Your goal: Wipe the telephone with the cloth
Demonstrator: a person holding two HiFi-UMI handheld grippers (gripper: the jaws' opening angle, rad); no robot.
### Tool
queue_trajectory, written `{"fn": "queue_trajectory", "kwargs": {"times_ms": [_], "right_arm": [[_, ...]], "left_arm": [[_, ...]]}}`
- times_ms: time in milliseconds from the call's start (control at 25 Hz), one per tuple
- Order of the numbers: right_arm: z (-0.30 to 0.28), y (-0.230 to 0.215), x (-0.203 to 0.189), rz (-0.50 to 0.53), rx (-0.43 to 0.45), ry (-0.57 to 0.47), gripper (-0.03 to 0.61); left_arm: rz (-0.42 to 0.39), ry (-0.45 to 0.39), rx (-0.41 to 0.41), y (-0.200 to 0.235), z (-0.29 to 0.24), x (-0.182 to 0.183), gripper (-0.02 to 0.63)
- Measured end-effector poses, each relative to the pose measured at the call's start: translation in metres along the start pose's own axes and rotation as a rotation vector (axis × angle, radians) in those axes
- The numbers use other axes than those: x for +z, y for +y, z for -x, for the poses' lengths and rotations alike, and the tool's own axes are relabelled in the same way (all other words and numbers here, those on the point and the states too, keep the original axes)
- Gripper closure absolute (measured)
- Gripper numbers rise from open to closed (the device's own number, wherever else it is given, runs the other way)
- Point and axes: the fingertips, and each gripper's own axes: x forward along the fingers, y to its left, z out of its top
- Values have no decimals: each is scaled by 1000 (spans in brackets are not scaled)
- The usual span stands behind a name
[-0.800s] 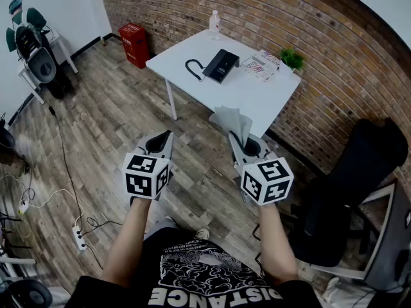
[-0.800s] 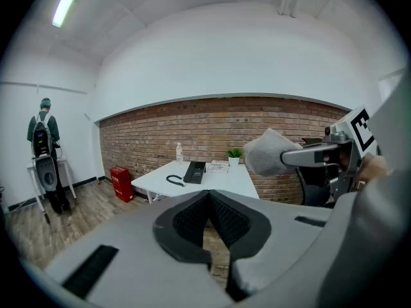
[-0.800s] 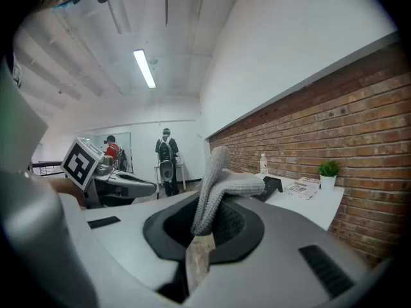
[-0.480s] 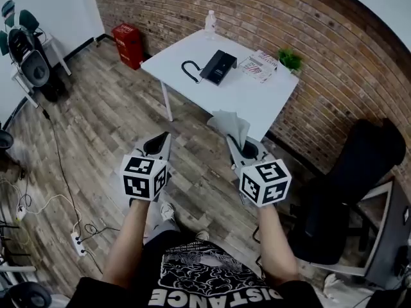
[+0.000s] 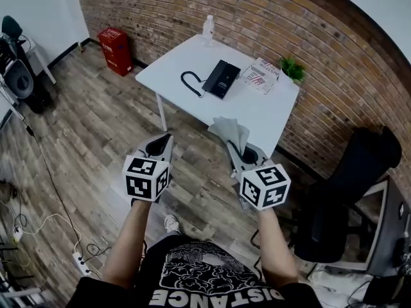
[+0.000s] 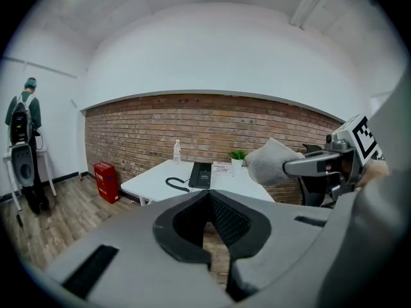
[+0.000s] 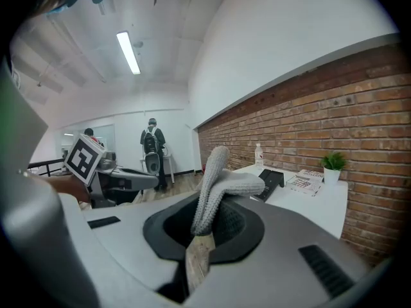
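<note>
Protruding from the clamped right gripper (image 5: pixel 234 146), the cloth (image 5: pixel 230 128) should be brought flat onto the telephone (image 5: pixel 223 78) far ahead, with the left gripper (image 5: pixel 166 138) closed and empty.

Grey cloth (image 5: pixel 231 129) in the right gripper (image 5: pixel 233 143), black telephone (image 5: pixel 223 79) on the white table (image 5: pixel 260 114) ahead
The cloth stands up from the right gripper's closed tip; the left gripper (image 5: pixel 167 137) is level with it, jaws drawn to a point, both over the plank floor (image 5: pixel 96 127) short of the table. Round the telephone are its coiled cord (image 5: pixel 191 82), a booklet (image 5: pixel 260 79), a clear bottle (image 5: pixel 208 25) and a small potted plant (image 5: pixel 293 70)
</note>
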Motion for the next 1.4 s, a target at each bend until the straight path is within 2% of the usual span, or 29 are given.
{"fn": "queue_trajectory", "kwargs": {"times_ms": [280,720,1080,1400], "right_arm": [[-63,14,21,11,-35,19,568],[-111,23,35,7,-101,21,568],[-128,-4,39,-18,-154,4,568],[-170,-48,45,-36,-160,-3,568]], "left_arm": [[15,10,-39,66,-21,8,607],[-8,8,-110,119,-46,19,607],[-43,43,-156,126,-76,15,607],[-53,49,-145,148,-128,27,607]]}}
